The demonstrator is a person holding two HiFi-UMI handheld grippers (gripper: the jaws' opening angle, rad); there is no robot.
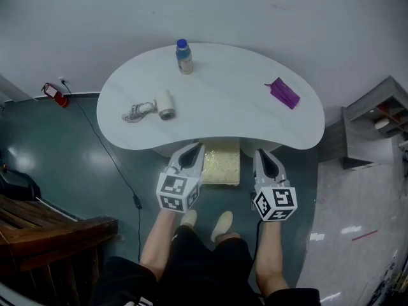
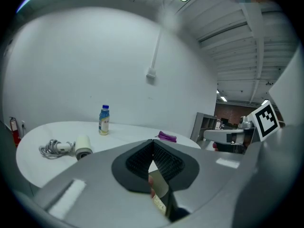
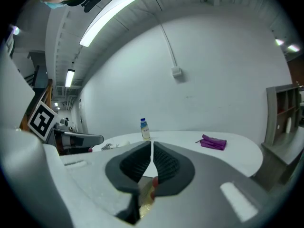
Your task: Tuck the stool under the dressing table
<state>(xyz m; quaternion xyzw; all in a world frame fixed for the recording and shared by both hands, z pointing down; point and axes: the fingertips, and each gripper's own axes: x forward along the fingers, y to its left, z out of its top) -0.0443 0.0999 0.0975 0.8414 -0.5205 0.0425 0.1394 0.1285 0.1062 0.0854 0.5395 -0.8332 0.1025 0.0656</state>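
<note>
Stool (image 1: 221, 162) sits partly under the white surface (image 1: 217, 101) at its 6 o'clock edge, between the grippers. Left gripper (image 1: 192, 149) and right gripper (image 1: 262, 153) are closed and empty. A bottle (image 1: 184, 57) stands at 11 o'clock.

Side by side, left gripper (image 1: 194, 149) and right gripper (image 1: 262, 153), jaws together, nothing between them

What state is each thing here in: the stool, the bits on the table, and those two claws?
Stool: partly under the table's front edge.
Bottle: upright, cap on.
Hair dryer: lying on its side, cord bunched beside it.
Purple item: lying flat.
Left gripper: shut, empty.
Right gripper: shut, empty.
</note>
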